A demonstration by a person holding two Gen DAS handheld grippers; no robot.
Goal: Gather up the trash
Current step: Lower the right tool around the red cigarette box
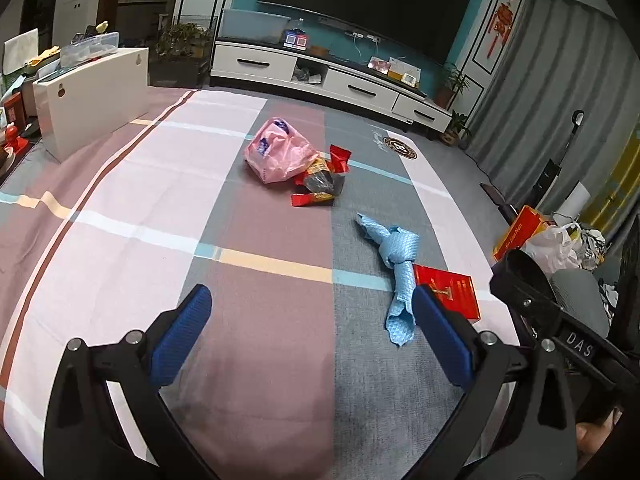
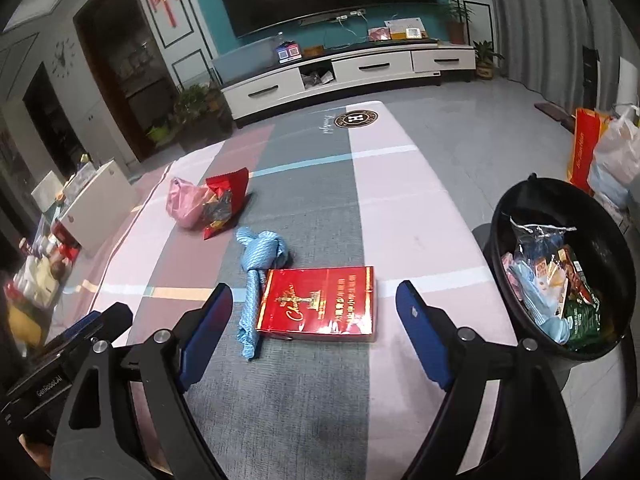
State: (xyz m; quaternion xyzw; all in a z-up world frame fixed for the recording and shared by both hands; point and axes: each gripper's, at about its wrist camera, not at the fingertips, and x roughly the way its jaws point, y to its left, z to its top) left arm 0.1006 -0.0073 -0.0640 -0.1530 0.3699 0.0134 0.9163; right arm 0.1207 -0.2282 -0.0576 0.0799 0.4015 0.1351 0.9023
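On the striped cloth lie a red flat box (image 2: 318, 302), a knotted light-blue cloth (image 2: 256, 276) touching its left edge, and farther off a pink plastic bag (image 2: 185, 202) with red snack wrappers (image 2: 222, 204). My right gripper (image 2: 316, 316) stands open just short of the red box, nothing between its blue pads. My left gripper (image 1: 312, 316) is open wide over bare cloth; the blue cloth (image 1: 398, 276) and red box (image 1: 450, 290) lie by its right finger. The pink bag (image 1: 276, 152) and wrappers (image 1: 324, 182) sit ahead. A black bin (image 2: 560, 268) holds several wrappers.
The cloth-covered table (image 2: 400, 208) ends at the right, with the bin beyond its edge. A red paper bag (image 2: 582, 148) and white plastic bags (image 2: 616, 152) stand on the floor behind the bin. A white board (image 1: 92, 96) and clutter line the table's left side.
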